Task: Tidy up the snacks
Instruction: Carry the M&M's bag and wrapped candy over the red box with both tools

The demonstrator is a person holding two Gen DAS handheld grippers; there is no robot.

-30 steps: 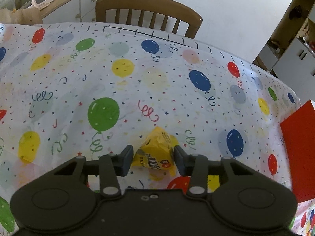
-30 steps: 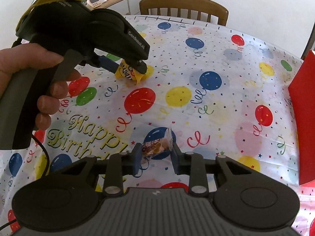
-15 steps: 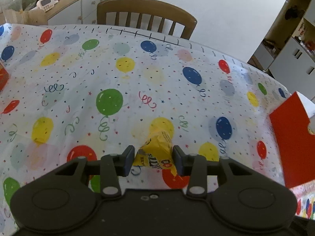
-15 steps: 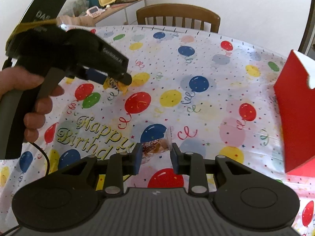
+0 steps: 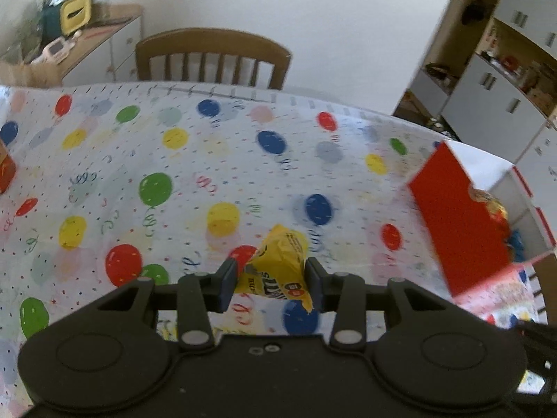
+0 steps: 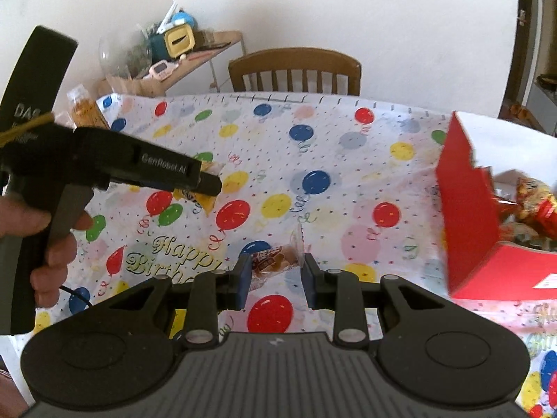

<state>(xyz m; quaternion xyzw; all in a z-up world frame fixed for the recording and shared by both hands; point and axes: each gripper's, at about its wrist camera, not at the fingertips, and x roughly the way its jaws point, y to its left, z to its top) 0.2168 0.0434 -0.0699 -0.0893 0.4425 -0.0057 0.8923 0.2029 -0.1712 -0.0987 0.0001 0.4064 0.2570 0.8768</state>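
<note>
My left gripper (image 5: 271, 284) is shut on a yellow candy bag (image 5: 278, 264), held clear above the balloon tablecloth (image 5: 174, 160). In the right wrist view that same gripper (image 6: 205, 188) shows at the left, a hand around its handle, the yellow bag (image 6: 198, 198) hanging under its tip. My right gripper (image 6: 275, 280) is shut on a small clear-wrapped brown snack (image 6: 275, 259), also lifted off the cloth. A red box (image 5: 459, 223) with an open top stands to the right of both grippers, snack packets (image 6: 532, 202) showing inside it.
A wooden chair (image 5: 212, 59) stands at the table's far side. A side cabinet (image 6: 181, 66) with clutter and a glass bowl is at the back left. An orange packet (image 6: 85, 108) lies at the far left edge of the table. Shelving (image 5: 504, 52) fills the right background.
Both grippers have risen and moved to the right with their snacks. The red box has come further into both views, its open top now visible.
</note>
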